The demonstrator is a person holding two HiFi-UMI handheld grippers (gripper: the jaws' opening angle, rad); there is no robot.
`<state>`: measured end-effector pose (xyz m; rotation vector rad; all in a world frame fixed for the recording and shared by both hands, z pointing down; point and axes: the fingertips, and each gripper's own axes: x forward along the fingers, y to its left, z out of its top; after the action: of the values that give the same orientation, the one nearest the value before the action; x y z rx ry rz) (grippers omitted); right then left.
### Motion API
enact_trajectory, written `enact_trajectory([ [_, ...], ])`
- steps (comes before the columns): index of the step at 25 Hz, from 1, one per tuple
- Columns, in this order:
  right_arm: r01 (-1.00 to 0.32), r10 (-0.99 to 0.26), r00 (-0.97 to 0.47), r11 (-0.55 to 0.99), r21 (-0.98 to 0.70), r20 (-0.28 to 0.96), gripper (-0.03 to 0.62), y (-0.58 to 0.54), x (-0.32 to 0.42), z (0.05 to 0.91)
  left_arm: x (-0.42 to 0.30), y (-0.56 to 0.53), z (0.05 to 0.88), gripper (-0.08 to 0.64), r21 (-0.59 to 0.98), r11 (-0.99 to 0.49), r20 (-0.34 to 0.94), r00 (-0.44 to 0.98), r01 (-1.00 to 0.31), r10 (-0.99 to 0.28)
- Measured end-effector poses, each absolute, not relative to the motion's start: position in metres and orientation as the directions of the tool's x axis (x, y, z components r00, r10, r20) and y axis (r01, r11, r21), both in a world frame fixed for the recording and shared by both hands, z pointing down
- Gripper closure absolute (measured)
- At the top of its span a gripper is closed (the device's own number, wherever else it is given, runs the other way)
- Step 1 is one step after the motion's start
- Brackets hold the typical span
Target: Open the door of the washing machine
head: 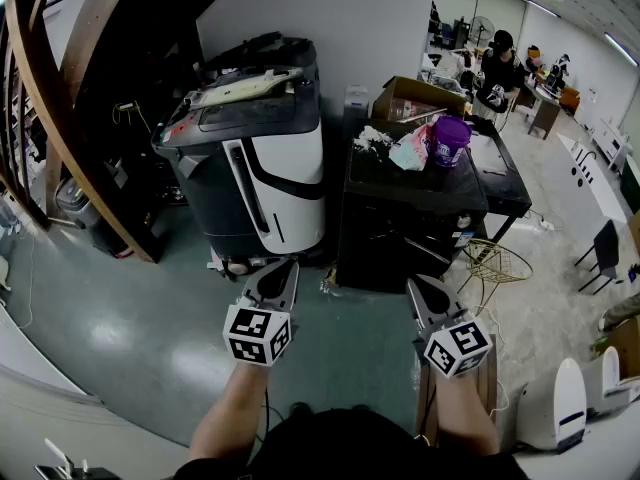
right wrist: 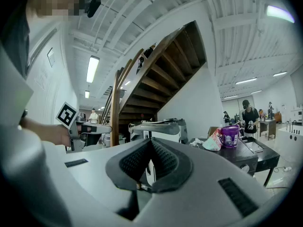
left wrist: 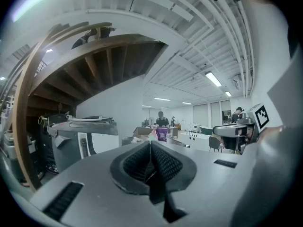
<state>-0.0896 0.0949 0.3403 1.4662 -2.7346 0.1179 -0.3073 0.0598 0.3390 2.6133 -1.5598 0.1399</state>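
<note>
1. No brand name or lettering could be read. The purple tub point(head: 449, 140) carried a pale label whose print was too small to make out. Each marker cube point(head: 257, 334) bore only black-and-white square patterns.
2. The washing machine point(head: 400, 223), as best it could be told, was the black box-shaped cabinet with a smooth dark front. It stood ahead of the right gripper point(head: 418, 284) and well apart from it. The tub, crumpled packaging and a brown cardboard box point(head: 415, 96) cluttered its flat top.
3. A grey-and-white appliance point(head: 270, 178) with glossy plastic panels and a curved black stripe stood ahead of the left gripper point(head: 285, 266), just beside the washing machine.
4. Slanted wooden stair beams point(head: 70, 98) rose farther off on the left gripper's outer side. The floor point(head: 150, 328) under both tools was shiny and grey-green.
5. The left gripper had smooth grey shells and ribbed black pads point(left wrist: 163, 162). Its jaws were pressed together with nothing between them, and it touched nothing.
6. The right gripper's ribbed pads point(right wrist: 137, 160) likewise met, empty, clear of the machine's door.
</note>
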Motion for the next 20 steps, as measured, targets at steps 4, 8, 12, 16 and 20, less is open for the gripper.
enact_trajectory([
  [4, -0.833, -0.831, -0.553, 0.55, -0.05, 0.068, 0.578, 0.0971, -0.0914, 0.3391, -0.3094, 0.0617, 0.3409, 0.537, 0.037, -0.476, 0.137, 0.476, -0.879, -0.869],
  [8, -0.831, -0.829, -0.556, 0.553, -0.053, 0.067, 0.578, 0.0983, -0.0912, 0.339, -0.3092, 0.0626, 0.3424, 0.537, 0.04, -0.476, 0.139, 0.476, -0.879, -0.868],
  [12, -0.835, -0.832, -0.55, 0.548, -0.055, 0.067, 0.578, 0.1006, -0.0895, 0.3403, -0.309, 0.0656, 0.3439, 0.537, 0.042, -0.479, 0.138, 0.48, -0.877, -0.866],
  [16, -0.843, -0.84, -0.538, 0.536, -0.045, 0.069, 0.578, 0.101, -0.0874, 0.3383, -0.3107, 0.0663, 0.3456, 0.537, 0.045, -0.475, 0.151, 0.476, -0.879, -0.866],
  [20, -0.831, -0.829, -0.556, 0.554, -0.051, 0.067, 0.578, 0.1012, -0.0886, 0.3359, -0.3097, 0.0663, 0.345, 0.535, 0.051, -0.479, 0.153, 0.481, -0.876, -0.863],
])
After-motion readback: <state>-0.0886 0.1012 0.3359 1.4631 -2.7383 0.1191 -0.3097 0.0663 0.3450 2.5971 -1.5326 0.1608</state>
